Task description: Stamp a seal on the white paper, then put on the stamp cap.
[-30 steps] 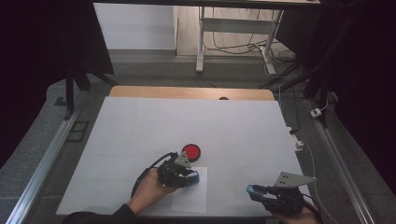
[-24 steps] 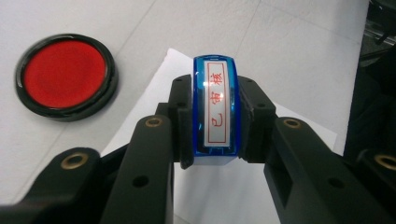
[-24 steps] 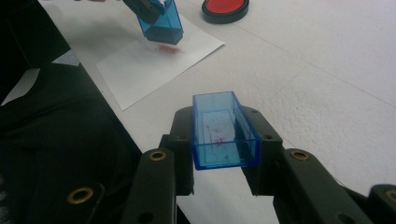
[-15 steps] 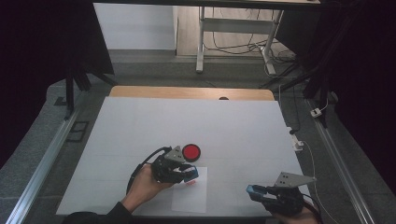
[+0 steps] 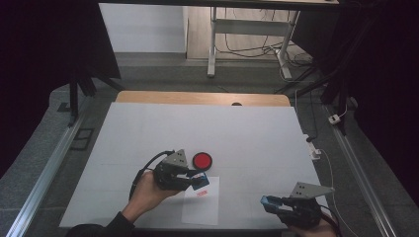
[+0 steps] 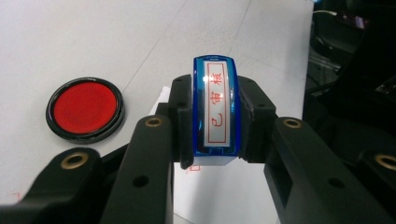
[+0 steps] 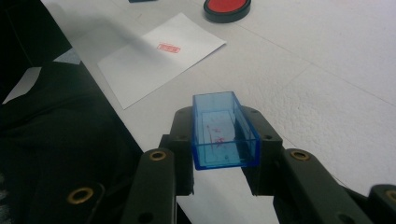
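Here the left gripper [image 6: 212, 154] clamps a blue stamp [image 6: 215, 109], long axis running forward; right gripper [image 7: 224, 175] pinches its blue cap [image 7: 224, 130]

the left gripper [image 5: 197, 178], clamped on the blue stamp [image 6: 215, 109], has lifted off the paper [image 5: 201, 202], leaving a red imprint [image 5: 199, 193] just below its jaws; its hand [image 5: 146, 193] drew back.

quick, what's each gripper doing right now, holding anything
Left gripper: shut on the blue stamp, over the paper.
Right gripper: shut on the blue stamp cap, near the table's front edge.
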Action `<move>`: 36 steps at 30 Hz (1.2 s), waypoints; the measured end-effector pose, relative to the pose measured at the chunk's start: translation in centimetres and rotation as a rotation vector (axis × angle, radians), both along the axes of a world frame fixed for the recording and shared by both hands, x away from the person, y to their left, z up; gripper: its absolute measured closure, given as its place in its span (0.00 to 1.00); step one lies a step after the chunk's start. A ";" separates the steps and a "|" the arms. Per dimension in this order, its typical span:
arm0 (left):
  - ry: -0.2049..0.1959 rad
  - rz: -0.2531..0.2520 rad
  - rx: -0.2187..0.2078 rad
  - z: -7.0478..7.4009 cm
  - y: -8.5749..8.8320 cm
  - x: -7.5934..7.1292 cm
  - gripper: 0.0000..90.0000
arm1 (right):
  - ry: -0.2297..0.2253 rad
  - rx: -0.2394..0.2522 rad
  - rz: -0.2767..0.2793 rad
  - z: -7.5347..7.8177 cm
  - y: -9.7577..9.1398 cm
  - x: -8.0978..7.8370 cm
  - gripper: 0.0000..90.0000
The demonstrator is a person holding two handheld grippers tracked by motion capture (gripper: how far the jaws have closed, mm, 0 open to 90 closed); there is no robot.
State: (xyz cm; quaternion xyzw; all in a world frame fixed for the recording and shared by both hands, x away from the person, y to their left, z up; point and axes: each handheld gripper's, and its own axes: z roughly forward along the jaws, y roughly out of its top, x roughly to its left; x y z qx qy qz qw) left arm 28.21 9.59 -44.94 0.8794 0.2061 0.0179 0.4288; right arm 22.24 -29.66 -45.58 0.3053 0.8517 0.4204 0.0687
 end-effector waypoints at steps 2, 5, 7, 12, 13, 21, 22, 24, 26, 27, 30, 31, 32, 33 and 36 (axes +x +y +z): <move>-0.003 -0.007 -0.018 0.2 0.2 -0.1 0.79 | 0.000 0.000 0.000 0.0 0.0 0.0 0.76; -0.012 -0.021 -0.042 0.6 0.5 -0.2 0.79 | 0.000 0.000 0.001 0.0 0.0 0.0 0.76; -0.014 -0.028 -0.066 0.8 0.7 -0.3 0.79 | 0.000 -0.002 0.000 0.0 0.0 0.0 0.76; -0.025 -0.040 -0.101 1.5 1.2 -0.6 0.79 | 0.000 -0.005 0.002 0.0 0.1 0.0 0.76; -0.028 -0.039 -0.107 1.6 1.3 -0.6 0.79 | 0.000 -0.005 0.002 0.0 0.0 0.0 0.76; -0.039 -0.041 -0.147 2.2 2.2 -0.7 0.79 | 0.001 -0.004 0.003 0.0 0.0 0.0 0.76; -0.041 -0.041 -0.150 2.2 2.3 -0.7 0.78 | 0.002 -0.004 0.004 0.0 0.1 0.0 0.76; -0.038 -0.042 -0.156 2.3 2.4 -0.7 0.79 | 0.003 -0.006 0.003 0.0 0.1 0.0 0.76; -0.041 -0.042 -0.159 2.3 2.5 -0.7 0.79 | 0.001 -0.006 0.003 0.0 0.0 0.0 0.76; -0.039 -0.044 -0.162 2.3 2.5 -0.7 0.79 | 0.001 0.000 0.001 0.0 0.0 0.0 0.76; -0.044 -0.051 -0.162 2.4 2.5 -0.8 0.79 | -0.002 0.007 -0.003 0.1 0.0 0.0 0.76; -0.044 -0.054 -0.162 2.4 2.5 -0.8 0.78 | -0.004 0.006 -0.004 0.1 0.0 0.0 0.76; -0.044 -0.056 -0.163 2.4 2.5 -0.7 0.79 | -0.009 0.002 -0.005 0.1 0.0 0.0 0.76; -0.042 -0.057 -0.163 2.3 2.5 -0.7 0.79 | -0.011 0.003 -0.005 0.1 0.0 0.0 0.76; -0.042 -0.058 -0.157 2.1 2.4 -0.7 0.79 | -0.024 0.010 -0.002 0.3 0.0 -0.1 0.76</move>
